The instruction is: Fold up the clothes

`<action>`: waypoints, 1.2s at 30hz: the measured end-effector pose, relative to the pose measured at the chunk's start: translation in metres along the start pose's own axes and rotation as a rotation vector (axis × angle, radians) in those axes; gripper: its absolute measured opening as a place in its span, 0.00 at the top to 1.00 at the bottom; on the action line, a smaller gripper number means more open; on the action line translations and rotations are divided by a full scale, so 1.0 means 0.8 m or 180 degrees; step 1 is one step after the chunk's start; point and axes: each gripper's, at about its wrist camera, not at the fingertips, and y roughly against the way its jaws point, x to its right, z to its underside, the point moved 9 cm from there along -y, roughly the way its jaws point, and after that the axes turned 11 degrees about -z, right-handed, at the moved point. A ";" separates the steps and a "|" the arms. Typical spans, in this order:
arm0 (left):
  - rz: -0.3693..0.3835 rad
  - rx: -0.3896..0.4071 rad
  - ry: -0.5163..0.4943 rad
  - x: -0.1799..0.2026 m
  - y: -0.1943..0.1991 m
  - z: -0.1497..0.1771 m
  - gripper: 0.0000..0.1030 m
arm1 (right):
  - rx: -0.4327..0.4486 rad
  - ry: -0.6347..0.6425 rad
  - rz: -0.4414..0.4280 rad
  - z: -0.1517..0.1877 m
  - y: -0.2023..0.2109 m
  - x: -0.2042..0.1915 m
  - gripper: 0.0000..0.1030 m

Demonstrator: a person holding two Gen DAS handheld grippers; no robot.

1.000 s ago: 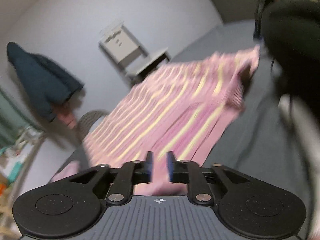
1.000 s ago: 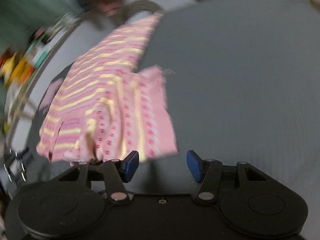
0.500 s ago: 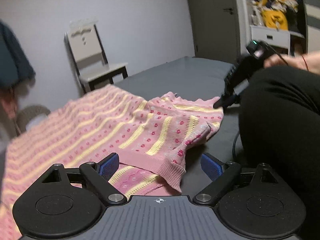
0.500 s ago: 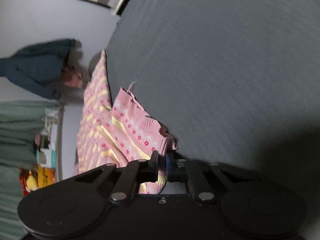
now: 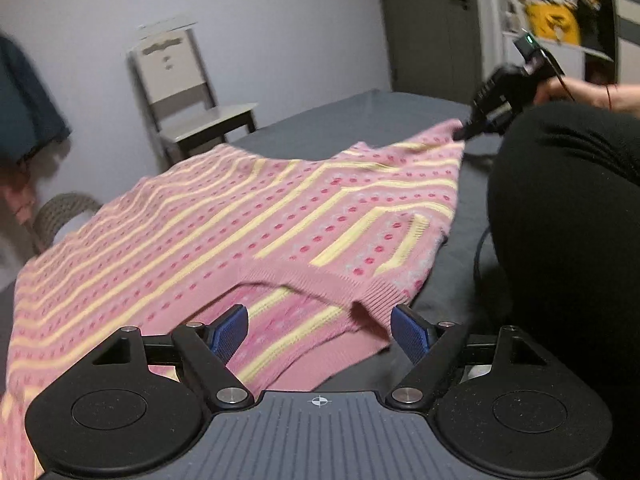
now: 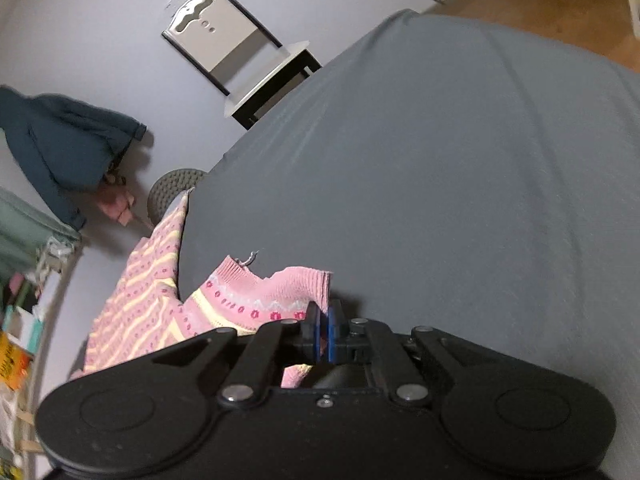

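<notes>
A pink knitted sweater with yellow stripes and red dots lies spread over the grey bed. In the left wrist view my left gripper stands open over the sweater's near ribbed hem, with cloth lying between its blue pads but not pinched. My right gripper shows at the far right of that view, holding up a corner of the sweater. In the right wrist view the right gripper is shut on the ribbed pink edge of the sweater, lifted above the bed.
A pale chair stands against the wall beyond the bed. A dark blue jacket hangs on the wall at left, with a woven basket below it. The person's black-clad leg rests on the bed at right. A cluttered shelf stands far left.
My left gripper went from shut to open and now sits over the near hem. My right gripper shut on the sweater's edge and has lifted it, stretching the cloth out flatter.
</notes>
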 end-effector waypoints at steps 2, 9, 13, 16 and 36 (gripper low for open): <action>-0.0111 -0.0040 0.0139 -0.020 0.014 0.008 0.23 | 0.0110 -0.0034 0.0014 -0.011 0.005 -0.002 0.96; -0.0619 0.0024 0.0812 -0.118 0.070 0.033 0.23 | -0.0054 0.0413 0.0534 0.007 -0.018 0.006 0.96; -0.0942 0.0159 0.1244 -0.179 0.087 0.051 0.22 | -0.0146 0.0837 0.0784 0.013 -0.025 -0.019 0.81; -0.1127 0.0261 0.1379 -0.214 0.089 0.067 0.22 | -0.0269 0.1085 0.0964 0.018 -0.027 -0.035 0.69; -0.1539 0.0196 0.3276 -0.363 0.103 0.186 0.12 | -0.0436 0.4931 0.0216 0.215 -0.113 -0.457 0.38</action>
